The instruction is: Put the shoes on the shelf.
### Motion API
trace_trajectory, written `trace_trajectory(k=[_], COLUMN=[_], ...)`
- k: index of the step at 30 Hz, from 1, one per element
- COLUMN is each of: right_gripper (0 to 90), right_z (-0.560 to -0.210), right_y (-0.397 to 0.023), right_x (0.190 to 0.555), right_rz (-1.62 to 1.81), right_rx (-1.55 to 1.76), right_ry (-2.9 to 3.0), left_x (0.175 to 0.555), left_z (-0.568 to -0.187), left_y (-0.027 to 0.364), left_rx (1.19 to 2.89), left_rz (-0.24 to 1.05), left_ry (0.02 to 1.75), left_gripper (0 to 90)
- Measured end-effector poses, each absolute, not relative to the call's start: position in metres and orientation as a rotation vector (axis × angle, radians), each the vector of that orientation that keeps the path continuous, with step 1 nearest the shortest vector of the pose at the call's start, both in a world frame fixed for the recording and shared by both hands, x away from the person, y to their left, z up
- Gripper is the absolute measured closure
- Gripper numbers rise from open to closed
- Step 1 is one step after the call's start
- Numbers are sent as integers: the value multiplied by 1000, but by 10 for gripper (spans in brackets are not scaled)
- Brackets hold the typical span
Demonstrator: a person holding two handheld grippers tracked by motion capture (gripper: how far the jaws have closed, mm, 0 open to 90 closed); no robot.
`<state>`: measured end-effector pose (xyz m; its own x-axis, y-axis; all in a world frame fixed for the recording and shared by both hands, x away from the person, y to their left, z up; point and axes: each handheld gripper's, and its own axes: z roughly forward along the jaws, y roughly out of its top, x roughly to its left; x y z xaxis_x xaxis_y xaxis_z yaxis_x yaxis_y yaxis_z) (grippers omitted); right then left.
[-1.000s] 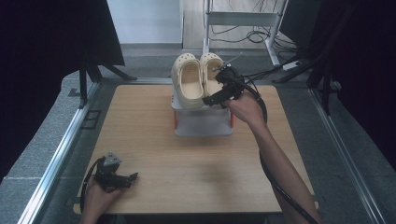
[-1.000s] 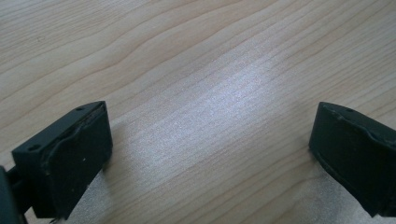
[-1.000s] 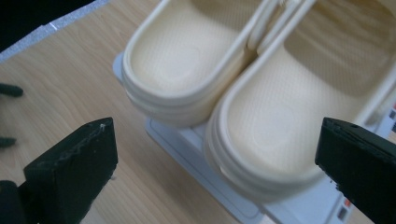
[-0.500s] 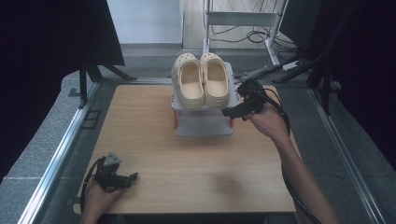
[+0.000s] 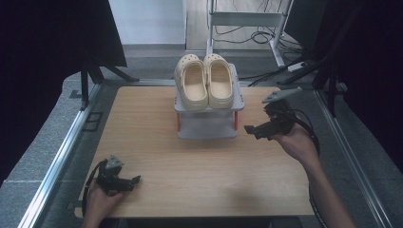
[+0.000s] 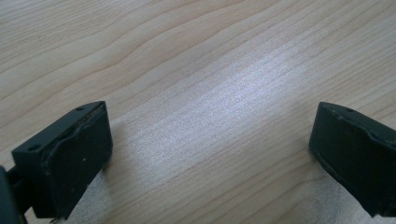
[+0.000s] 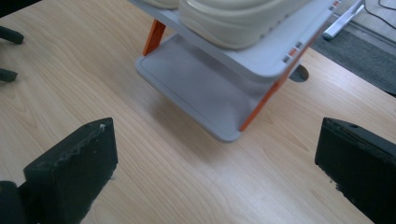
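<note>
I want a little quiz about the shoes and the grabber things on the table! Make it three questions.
1. True or false: the two cream clogs sit side by side on the top shelf of the grey rack.
2. Which holds something: A) the left gripper, B) the right gripper, C) neither?
3. Fill in: the lower shelf of the rack holds ____ shoes.

Key
1. True; they are on the top shelf.
2. C; both grippers are open, with bare wooden table between their jaws.
3. No; the lower shelf is bare in the right gripper view.
</note>
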<state>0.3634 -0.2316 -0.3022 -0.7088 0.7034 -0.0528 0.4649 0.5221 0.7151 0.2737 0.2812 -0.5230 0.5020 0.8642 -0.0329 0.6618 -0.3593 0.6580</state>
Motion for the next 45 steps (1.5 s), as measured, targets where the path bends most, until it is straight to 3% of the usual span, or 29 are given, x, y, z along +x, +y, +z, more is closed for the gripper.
trace_trajectory(k=[17,45], right_gripper=[0,0], right_z=[-350,-500], right_y=[-283,-263], right_x=[326,308], right_rz=[1010,1000], right_rx=[1004,1117], right_ry=[2359,2391], left_x=[273,273], left_z=[-523,-523], left_y=[280,280], left_rx=[2129,2127], left_rz=[428,429], left_ry=[1252,1254], left_gripper=[0,0])
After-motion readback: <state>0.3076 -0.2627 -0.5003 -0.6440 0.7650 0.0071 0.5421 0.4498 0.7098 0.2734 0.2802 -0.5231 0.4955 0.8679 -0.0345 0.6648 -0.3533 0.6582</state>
